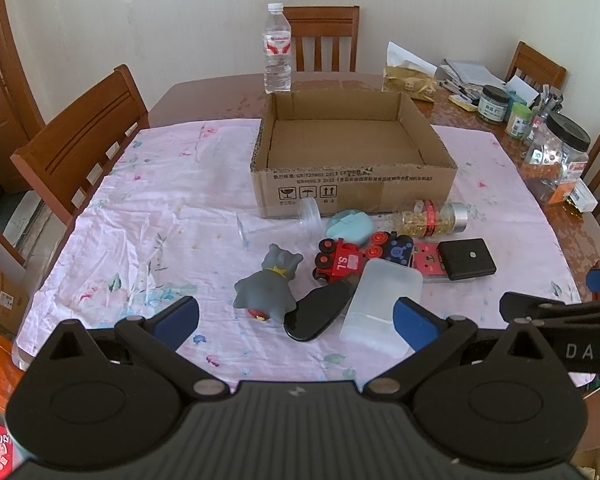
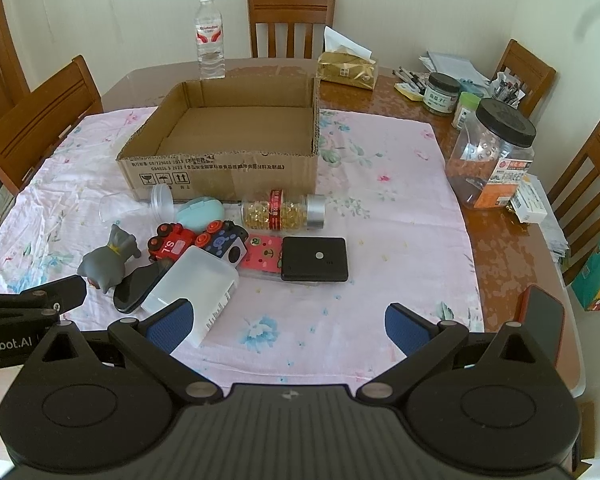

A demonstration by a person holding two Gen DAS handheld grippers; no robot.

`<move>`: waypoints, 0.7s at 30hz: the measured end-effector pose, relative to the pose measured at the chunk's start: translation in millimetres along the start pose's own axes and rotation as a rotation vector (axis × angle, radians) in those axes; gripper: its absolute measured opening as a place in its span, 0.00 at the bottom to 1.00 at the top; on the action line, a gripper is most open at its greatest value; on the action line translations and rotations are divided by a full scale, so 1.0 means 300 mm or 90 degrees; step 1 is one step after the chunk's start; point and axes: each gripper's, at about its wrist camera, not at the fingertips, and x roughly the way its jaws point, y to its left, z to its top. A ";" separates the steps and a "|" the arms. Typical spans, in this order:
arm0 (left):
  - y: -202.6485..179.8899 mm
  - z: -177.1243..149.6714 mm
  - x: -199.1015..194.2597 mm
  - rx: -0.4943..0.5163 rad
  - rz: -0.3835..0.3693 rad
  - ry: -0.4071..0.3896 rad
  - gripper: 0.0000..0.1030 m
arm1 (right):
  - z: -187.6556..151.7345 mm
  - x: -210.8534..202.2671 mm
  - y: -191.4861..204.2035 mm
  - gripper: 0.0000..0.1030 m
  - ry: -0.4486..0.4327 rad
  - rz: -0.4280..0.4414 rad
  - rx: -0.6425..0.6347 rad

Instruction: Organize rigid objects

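Both claws are held wide apart and empty: the left gripper [image 1: 296, 322] over the near clutter, the right gripper [image 2: 288, 326] over bare cloth to its right. Farthest off, the cardboard box [image 1: 352, 188] is seen open and empty, light but stiff. Near it, the frosted plastic case [image 1: 380, 304] is judged light and slippery, best taken across its short sides. Left of that, the grey toy figure [image 1: 270, 288] looks rubbery and is best gripped at the body. Between them and the box, the red toy train [image 1: 340, 262] seems hard, to be pinched across its flanks.
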 end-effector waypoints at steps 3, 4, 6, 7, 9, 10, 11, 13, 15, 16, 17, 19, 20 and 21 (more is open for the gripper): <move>-0.001 0.000 0.004 0.001 -0.001 -0.001 1.00 | 0.002 0.005 -0.002 1.00 0.000 -0.001 0.000; -0.001 0.000 0.005 0.001 -0.002 0.000 0.99 | 0.002 0.006 -0.001 1.00 0.000 -0.001 -0.001; 0.000 0.001 0.009 0.001 -0.006 -0.001 0.99 | 0.001 0.010 -0.002 1.00 -0.002 0.000 -0.003; 0.001 0.001 0.012 0.001 -0.008 -0.002 0.99 | 0.000 0.011 -0.002 1.00 -0.005 0.003 -0.006; 0.001 0.002 0.020 0.001 -0.012 -0.005 0.99 | -0.002 0.013 -0.003 1.00 -0.010 0.008 -0.011; 0.002 0.002 0.023 0.002 -0.014 -0.007 0.99 | -0.001 0.016 -0.003 1.00 -0.012 0.009 -0.014; 0.002 0.001 0.027 0.004 -0.015 -0.008 0.99 | -0.001 0.019 -0.001 1.00 -0.014 0.011 -0.017; 0.005 -0.002 0.035 0.005 -0.016 -0.013 0.99 | -0.001 0.026 0.000 1.00 -0.018 0.014 -0.022; 0.010 -0.010 0.044 0.004 -0.020 -0.018 1.00 | -0.002 0.032 0.002 1.00 -0.023 0.022 -0.025; 0.013 -0.015 0.051 0.004 -0.024 -0.019 1.00 | -0.003 0.035 0.003 1.00 -0.026 0.029 -0.028; 0.017 -0.020 0.058 0.005 -0.028 -0.019 1.00 | -0.005 0.038 0.004 1.00 -0.029 0.035 -0.032; 0.020 -0.031 0.075 0.009 -0.034 -0.019 1.00 | -0.011 0.049 0.010 1.00 -0.034 0.040 -0.043; 0.021 -0.038 0.082 0.012 -0.037 -0.018 1.00 | -0.013 0.055 0.013 1.00 -0.036 0.043 -0.048; 0.022 -0.045 0.091 0.017 -0.039 -0.019 1.00 | -0.017 0.062 0.016 1.00 -0.037 0.046 -0.051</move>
